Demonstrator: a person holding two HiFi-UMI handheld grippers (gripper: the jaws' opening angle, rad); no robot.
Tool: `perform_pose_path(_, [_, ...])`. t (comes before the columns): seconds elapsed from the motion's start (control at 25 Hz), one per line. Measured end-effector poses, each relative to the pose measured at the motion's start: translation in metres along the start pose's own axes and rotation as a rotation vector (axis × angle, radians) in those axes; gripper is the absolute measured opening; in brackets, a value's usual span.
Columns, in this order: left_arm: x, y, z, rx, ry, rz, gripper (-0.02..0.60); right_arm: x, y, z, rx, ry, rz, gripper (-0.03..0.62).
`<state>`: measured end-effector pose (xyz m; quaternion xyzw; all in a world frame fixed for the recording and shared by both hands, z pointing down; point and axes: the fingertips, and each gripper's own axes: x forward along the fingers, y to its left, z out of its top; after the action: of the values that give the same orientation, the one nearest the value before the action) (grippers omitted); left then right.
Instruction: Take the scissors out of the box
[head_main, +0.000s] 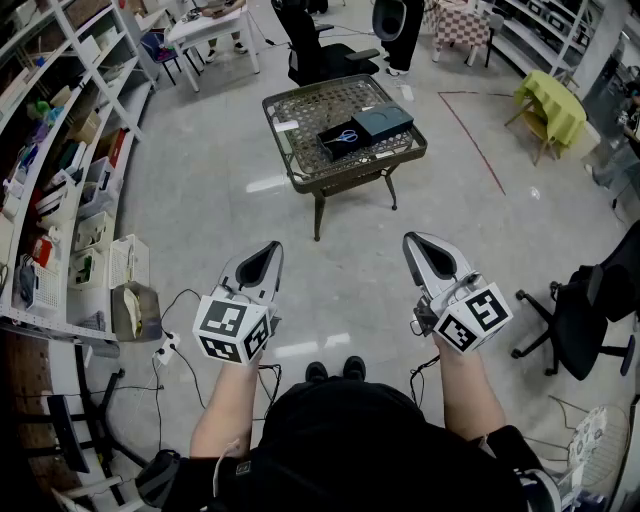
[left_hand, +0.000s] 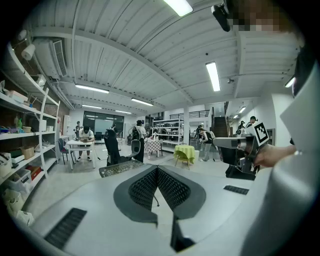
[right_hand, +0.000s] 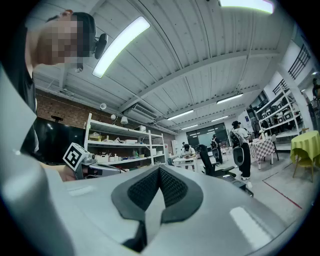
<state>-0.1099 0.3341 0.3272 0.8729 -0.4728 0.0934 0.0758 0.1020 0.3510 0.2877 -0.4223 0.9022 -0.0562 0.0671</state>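
Observation:
The scissors (head_main: 343, 136), with blue handles, lie in an open black box (head_main: 331, 143) on a wicker table (head_main: 300, 110) far ahead in the head view. A dark lid (head_main: 381, 122) rests beside the box. Both grippers are held side by side well short of the table, over bare floor. My left gripper (head_main: 272, 247) is shut with nothing in it, its pads meeting at the tip (left_hand: 157, 169). My right gripper (head_main: 412, 240) is also shut and empty, pads together (right_hand: 160, 170). The table edge (left_hand: 120, 167) shows beyond the left jaws.
Shelving (head_main: 60, 150) full of boxes lines the left wall. A power strip with cables (head_main: 168, 348) lies on the floor near my left side. A black office chair (head_main: 585, 310) stands at the right, another chair (head_main: 320, 55) behind the table, and a green-covered table (head_main: 550, 105) far right.

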Motion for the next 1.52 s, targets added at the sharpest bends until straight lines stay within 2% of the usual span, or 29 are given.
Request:
perform_pose_path(0.4, [0.005, 0.004, -0.001, 0.0, 0.013, 0.015, 0.006, -0.003, -0.011, -0.006, 0.019, 0.004, -0.007, 0.008])
perform_pose_path(0.96, [0.027, -0.026, 0.006, 0.027, 0.017, 0.03, 0.006, -0.047, -0.043, 0.001, 0.059, -0.032, -0.005, 0.009])
perform_pose_path(1.2, [0.045, -0.035, 0.007, 0.02, 0.021, 0.011, 0.006, -0.052, -0.062, 0.002, 0.091, -0.035, -0.022, 0.009])
perform_pose_path(1.52, [0.077, -0.026, 0.005, 0.001, 0.017, -0.019, 0.006, -0.037, -0.078, -0.001, 0.104, -0.021, -0.032, 0.011])
